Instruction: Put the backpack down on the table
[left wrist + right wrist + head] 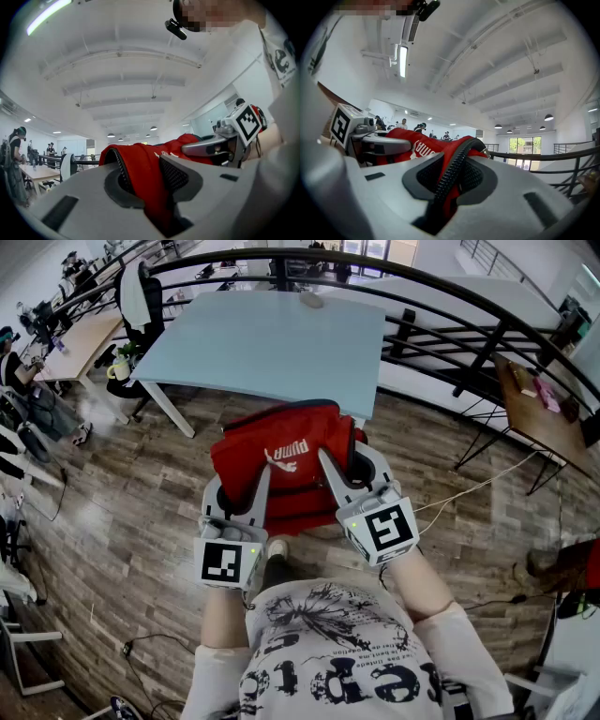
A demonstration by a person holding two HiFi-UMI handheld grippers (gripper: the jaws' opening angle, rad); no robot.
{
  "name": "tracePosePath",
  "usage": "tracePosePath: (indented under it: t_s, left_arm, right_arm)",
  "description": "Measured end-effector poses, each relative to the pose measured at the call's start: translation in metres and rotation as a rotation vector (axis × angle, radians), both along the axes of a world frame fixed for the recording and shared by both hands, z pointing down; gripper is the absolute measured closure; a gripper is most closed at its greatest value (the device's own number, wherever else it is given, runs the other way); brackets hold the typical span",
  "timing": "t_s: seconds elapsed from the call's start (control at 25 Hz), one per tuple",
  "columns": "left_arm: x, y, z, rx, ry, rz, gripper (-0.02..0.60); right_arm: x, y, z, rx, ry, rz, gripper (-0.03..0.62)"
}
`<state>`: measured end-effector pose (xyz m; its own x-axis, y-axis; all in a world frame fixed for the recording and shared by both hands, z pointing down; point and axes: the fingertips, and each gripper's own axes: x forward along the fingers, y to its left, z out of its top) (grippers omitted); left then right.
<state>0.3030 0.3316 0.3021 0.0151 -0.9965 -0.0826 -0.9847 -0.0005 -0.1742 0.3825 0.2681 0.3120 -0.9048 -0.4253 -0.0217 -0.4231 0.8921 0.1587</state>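
Head view: red backpack (281, 439), white logo, pinched by left gripper (236, 487) and right gripper (349, 465)

backpack (286, 460): red, white logo, black zipper
pose: bunched, held aloft
place: just before near edge of pale blue tabletop (262, 343)

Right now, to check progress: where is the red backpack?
In the head view, the red backpack is at centre, clamped by the left gripper and the right gripper, just before the pale blue table.
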Motion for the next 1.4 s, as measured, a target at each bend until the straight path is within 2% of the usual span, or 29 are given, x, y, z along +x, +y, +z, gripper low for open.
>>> tracePosePath:
  t_s: [0.16, 0.52, 0.64, 0.8, 0.92, 1.04, 1.2, 1.4]
  left_arm:
    - [0.002, -0.002, 0.012, -0.060, 0.023, 0.012, 0.489]
    - [-0.005, -0.012, 0.021, -0.061, 0.033, 0.025, 0.489]
    - [-0.018, -0.017, 0.030, -0.063, 0.054, 0.026, 0.488]
    - [-0.062, -0.022, 0.043, -0.038, 0.078, 0.035, 0.488]
    - [-0.100, -0.030, 0.033, -0.043, 0.096, 0.039, 0.488]
    - [-0.143, -0.037, 0.023, -0.038, 0.075, 0.049, 0.489]
    - [-0.197, -0.044, 0.030, -0.095, 0.061, 0.060, 0.488]
    - [-0.235, -0.059, 0.016, -0.058, 0.038, 0.038, 0.488]
  right_arm:
    - [0.002, -0.003, 0.003, -0.003, 0.000, 0.004, 0.531]
    - [-0.003, -0.011, 0.011, -0.024, 0.005, 0.026, 0.531]
    - [-0.015, -0.017, 0.019, -0.034, 0.012, 0.037, 0.531]
    - [-0.057, -0.018, 0.034, -0.058, 0.031, 0.057, 0.533]
    - [-0.095, -0.026, 0.025, -0.050, 0.032, 0.067, 0.533]
    - [-0.135, -0.032, 0.015, -0.037, 0.024, 0.075, 0.533]
    - [-0.190, -0.042, 0.022, -0.052, 0.005, 0.086, 0.531]
    - [-0.227, -0.056, 0.013, -0.076, -0.008, 0.088, 0.531]
